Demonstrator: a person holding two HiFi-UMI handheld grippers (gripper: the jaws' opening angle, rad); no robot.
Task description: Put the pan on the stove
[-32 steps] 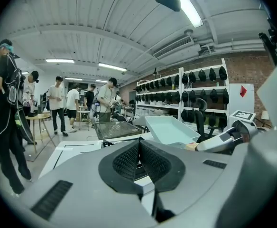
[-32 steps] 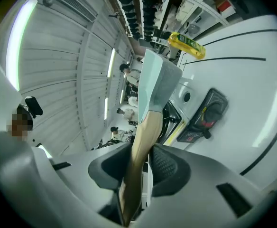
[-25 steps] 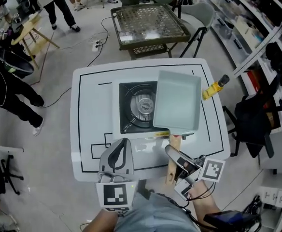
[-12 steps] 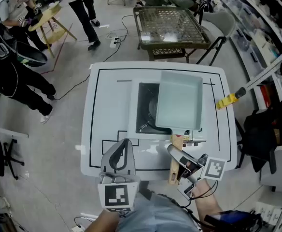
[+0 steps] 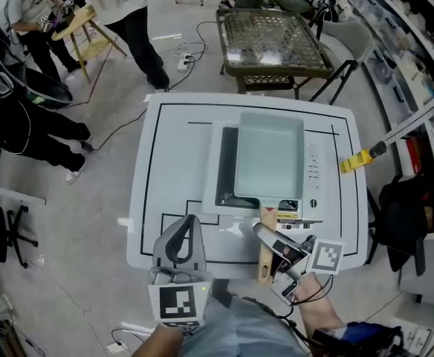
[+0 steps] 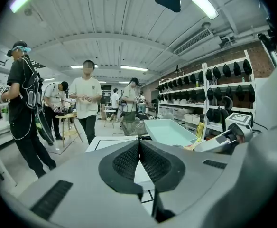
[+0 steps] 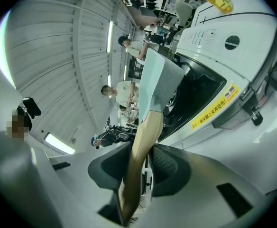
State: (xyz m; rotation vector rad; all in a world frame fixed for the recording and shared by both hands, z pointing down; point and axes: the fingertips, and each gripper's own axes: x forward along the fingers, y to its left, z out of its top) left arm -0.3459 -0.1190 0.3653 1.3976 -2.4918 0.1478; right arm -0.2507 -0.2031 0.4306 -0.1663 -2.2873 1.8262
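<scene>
Pan point(image 5: 269, 158): pale-green, rectangular; wooden handle point(image 5: 264, 268) clamped in right gripper point(image 7: 143, 148); left gripper point(image 6: 139, 144) closed.

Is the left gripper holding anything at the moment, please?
No, the left gripper is shut, its jaws together with nothing between them.

Beyond the white table point(image 5: 146, 199) stand a mesh-topped rack point(image 5: 270, 42), a grey chair point(image 5: 349, 39) beside it, and several people point(image 5: 128, 17).

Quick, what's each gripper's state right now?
Left gripper: closed, holding nothing.
Right gripper: closed on the pan's wooden handle.
</scene>
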